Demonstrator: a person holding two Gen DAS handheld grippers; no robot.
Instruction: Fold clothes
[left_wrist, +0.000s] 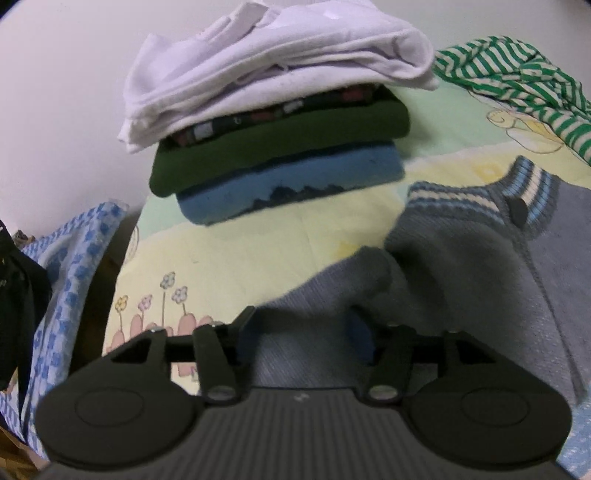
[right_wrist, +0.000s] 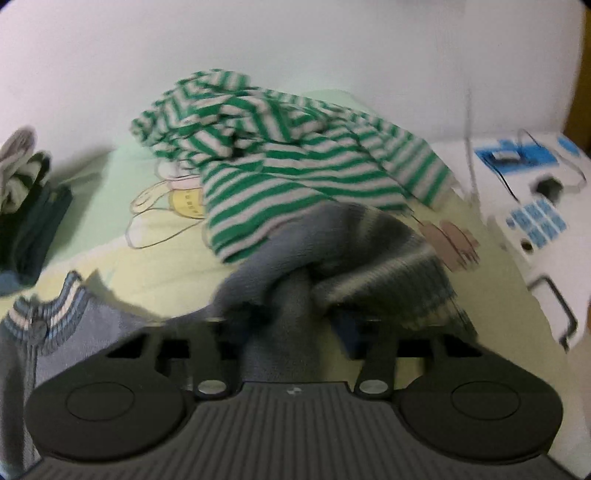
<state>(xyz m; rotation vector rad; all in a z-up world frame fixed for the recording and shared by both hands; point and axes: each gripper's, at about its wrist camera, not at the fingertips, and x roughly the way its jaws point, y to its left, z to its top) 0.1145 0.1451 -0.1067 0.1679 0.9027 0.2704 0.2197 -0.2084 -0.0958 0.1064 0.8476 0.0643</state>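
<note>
Right wrist: fingers (right_wrist: 295, 317) pinch blurry gray cardigan (right_wrist: 295, 347); left fingers (left_wrist: 303, 332) apart (tips hidden).

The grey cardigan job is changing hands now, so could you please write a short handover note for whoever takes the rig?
Left tool: open, over the grey cardigan, fabric between its fingers.
Right tool: shut on the grey cardigan, a bunched fold.
Done: folded stack at the back left of the cartoon sheet.
Left: finish folding the cardigan, then the crumpled green striped top, which partly overlaps it.
</note>
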